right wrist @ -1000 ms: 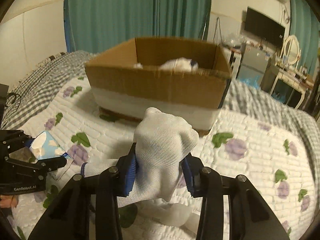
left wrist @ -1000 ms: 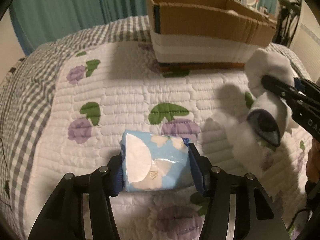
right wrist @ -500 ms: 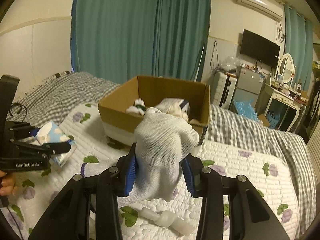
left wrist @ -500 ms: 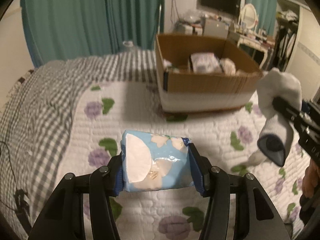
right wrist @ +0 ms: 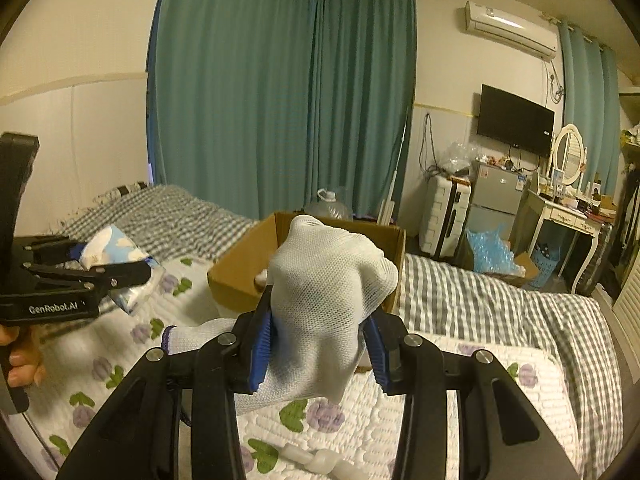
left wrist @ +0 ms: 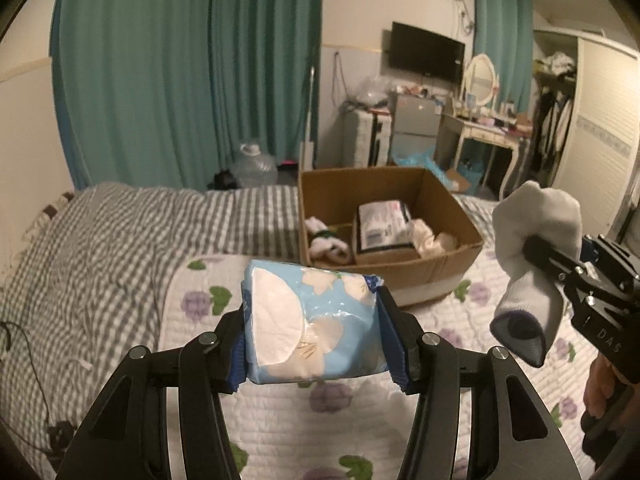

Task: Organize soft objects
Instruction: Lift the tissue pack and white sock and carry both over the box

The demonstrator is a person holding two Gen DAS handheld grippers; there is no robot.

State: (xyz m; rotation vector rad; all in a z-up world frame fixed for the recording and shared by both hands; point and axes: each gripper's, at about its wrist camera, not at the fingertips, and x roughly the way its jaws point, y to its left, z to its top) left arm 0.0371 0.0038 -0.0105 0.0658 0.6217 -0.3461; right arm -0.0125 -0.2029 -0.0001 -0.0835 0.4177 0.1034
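Tissue pack (left wrist: 312, 326) and sock (left wrist: 534, 240) sit clamped in claws (cardboard box (left wrist: 436, 268) holds packets)

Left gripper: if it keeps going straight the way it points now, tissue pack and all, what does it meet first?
Most likely the cardboard box. The left gripper, shut on the tissue pack, points toward its near wall or the open top just above; depth is unclear. The bed quilt lies below that line.

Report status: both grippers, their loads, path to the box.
Left gripper shut on tissue pack. Right gripper shut on white sock. Both short of cardboard box. Nothing between.
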